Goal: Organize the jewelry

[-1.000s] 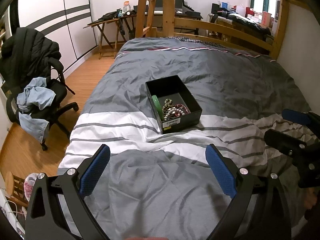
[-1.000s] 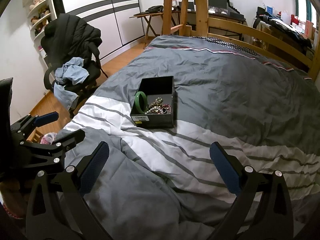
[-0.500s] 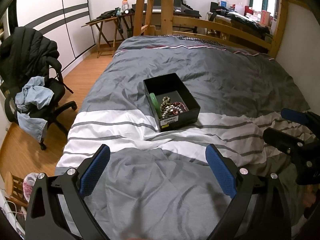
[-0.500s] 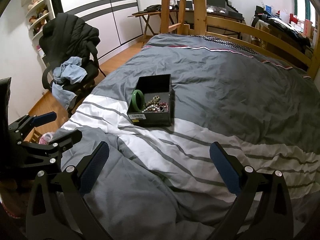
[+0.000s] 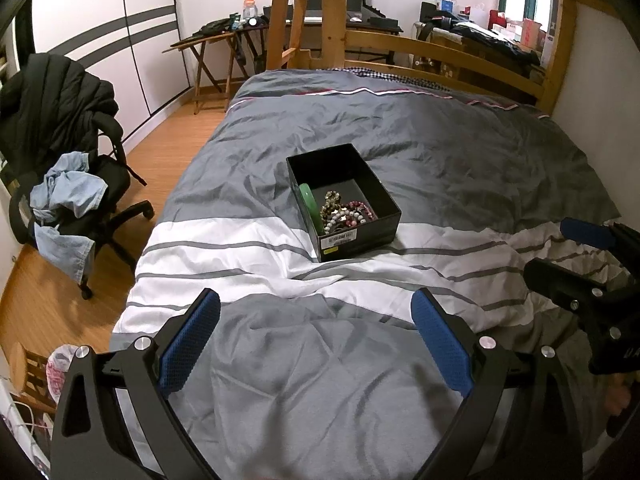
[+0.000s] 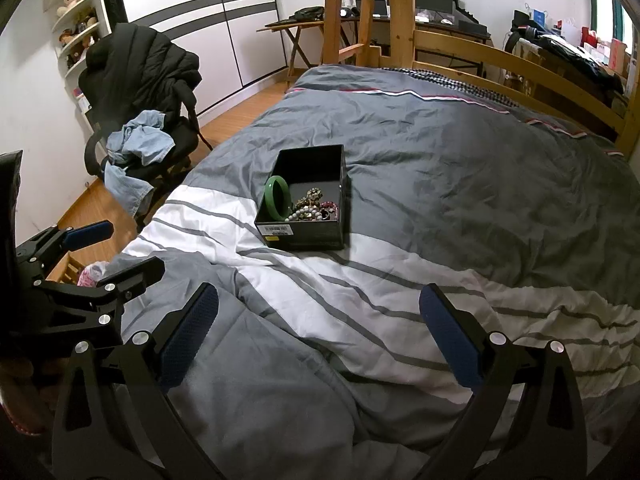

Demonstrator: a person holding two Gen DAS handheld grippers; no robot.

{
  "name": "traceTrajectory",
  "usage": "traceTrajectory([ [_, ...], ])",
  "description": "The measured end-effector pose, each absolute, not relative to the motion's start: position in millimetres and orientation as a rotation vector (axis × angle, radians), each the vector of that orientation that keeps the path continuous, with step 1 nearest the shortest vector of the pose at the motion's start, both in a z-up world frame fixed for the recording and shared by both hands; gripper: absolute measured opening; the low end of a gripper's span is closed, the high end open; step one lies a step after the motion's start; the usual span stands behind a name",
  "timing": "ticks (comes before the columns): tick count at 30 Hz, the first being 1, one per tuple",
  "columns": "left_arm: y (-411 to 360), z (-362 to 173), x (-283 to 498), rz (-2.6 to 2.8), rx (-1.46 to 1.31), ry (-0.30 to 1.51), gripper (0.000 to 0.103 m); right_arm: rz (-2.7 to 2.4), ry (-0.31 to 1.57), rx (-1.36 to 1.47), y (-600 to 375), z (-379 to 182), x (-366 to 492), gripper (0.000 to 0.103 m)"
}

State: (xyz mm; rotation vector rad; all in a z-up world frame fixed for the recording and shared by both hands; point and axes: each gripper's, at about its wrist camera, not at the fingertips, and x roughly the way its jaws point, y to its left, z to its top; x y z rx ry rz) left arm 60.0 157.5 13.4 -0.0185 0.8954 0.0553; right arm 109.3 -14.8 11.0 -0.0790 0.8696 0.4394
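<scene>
Through my left wrist camera, my left gripper point(image 5: 314, 330) hangs low over the near end of the bed point(image 5: 460, 152), its blue pads spread wide with nothing between them. I judge that spread suits a reach for something small. The black box point(image 5: 362, 232) sits ahead on the duvet, where the grey meets the white band, open at the top. Inside it the green bangle point(image 5: 310, 204) leans on edge against the left wall, and the beaded bracelets point(image 5: 346, 212) lie heaped in the near part of the floor, the far part bare. My right gripper point(image 5: 568, 252) shows at the right edge, beside the box's line and well short of it.

Through my right wrist camera, my right gripper point(image 6: 320, 326) is likewise released and empty above the rumpled duvet. The box point(image 6: 320, 236) lies well ahead, slightly left; the bangle point(image 6: 274, 198) stands against its left wall with the beads point(image 6: 314, 208) piled beside it. All the jewelry I can see is inside the box; whether that heap is sorted or awaiting sorting, I cannot tell.
</scene>
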Motion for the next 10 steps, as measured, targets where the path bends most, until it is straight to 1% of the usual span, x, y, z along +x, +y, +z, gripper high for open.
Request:
traceTrajectory([
  [10,161.1,11.2,62.0,0.053,-0.021,0.905,0.094,0.441,0.871,-0.079,-15.4,10.9,109.6,0.099],
])
